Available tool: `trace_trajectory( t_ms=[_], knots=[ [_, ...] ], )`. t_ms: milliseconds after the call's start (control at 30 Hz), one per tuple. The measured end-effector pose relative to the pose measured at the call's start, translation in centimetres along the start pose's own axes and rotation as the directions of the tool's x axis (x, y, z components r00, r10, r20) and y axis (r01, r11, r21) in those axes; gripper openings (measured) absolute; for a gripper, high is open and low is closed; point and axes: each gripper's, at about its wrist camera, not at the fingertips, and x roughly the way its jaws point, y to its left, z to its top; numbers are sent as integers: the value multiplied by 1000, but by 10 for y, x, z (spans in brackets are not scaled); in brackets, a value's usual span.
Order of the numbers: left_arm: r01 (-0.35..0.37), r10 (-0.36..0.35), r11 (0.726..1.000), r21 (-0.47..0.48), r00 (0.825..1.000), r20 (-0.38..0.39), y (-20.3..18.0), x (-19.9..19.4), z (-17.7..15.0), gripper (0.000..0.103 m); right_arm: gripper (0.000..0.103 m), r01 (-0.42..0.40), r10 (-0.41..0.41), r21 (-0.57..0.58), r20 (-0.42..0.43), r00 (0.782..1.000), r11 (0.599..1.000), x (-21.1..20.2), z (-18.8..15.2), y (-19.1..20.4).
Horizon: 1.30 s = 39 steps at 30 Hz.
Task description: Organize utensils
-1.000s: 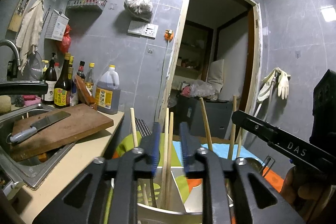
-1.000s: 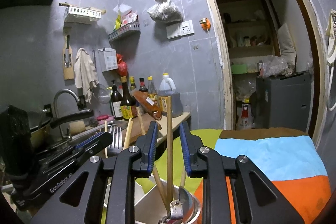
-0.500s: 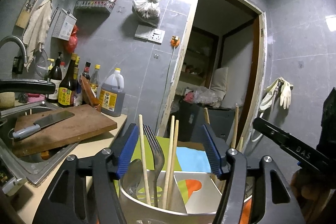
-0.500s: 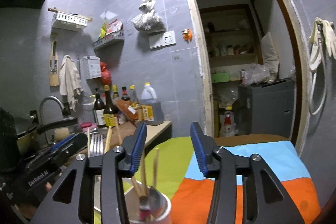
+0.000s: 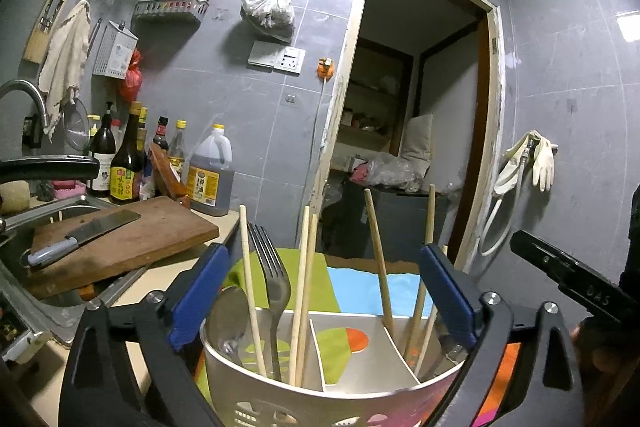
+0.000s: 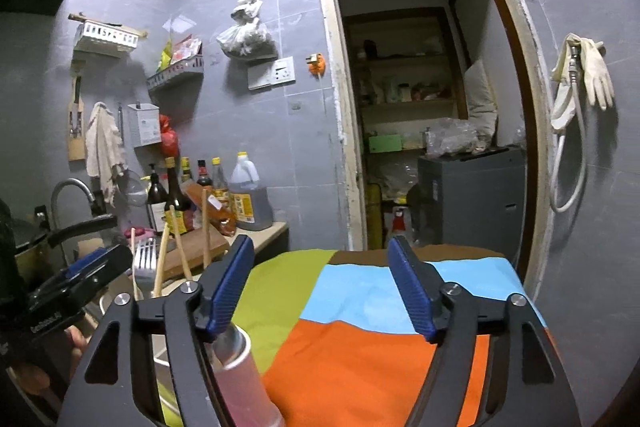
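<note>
With both my left gripper (image 5: 324, 293) and right gripper (image 6: 322, 285) just opened and empty, I judge the leaning chopsticks (image 5: 304, 291) could tip the divided utensil holder (image 5: 320, 379), at my 6 o'clock, if clipped.

My left wrist camera looks level, close over the utensil holder (image 5: 320, 383). My right looks slightly down across the cloth (image 6: 360, 359), the holder at its left edge. Both share doorway (image 5: 416, 131) and bottles (image 5: 124, 163).

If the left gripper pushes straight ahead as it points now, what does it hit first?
Likely the utensil holder: its rim sits between the open left gripper fingers, with the fork and chopsticks standing just behind. Depth is uncertain.
</note>
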Motion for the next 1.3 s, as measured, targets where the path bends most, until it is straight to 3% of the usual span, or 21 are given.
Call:
trace_trajectory(
  t_ms=[267, 867, 1300],
  knots=[
    [13, -14, 999, -36, 1000, -6, -3, -7, -2, 101, 103, 64, -65, 18, 22, 998, 998, -17, 1, -15],
    [-40, 33, 997, -66, 995, -98, -30, -29, -7, 101, 103, 104, -104, 11, -15, 994, 995, -58, -3, -35],
    [-77, 76, 997, -2, 985, -158, -53, -67, -18, 101, 103, 70, -69, 17, -64, 996, 997, -98, -6, -30]
  ],
)
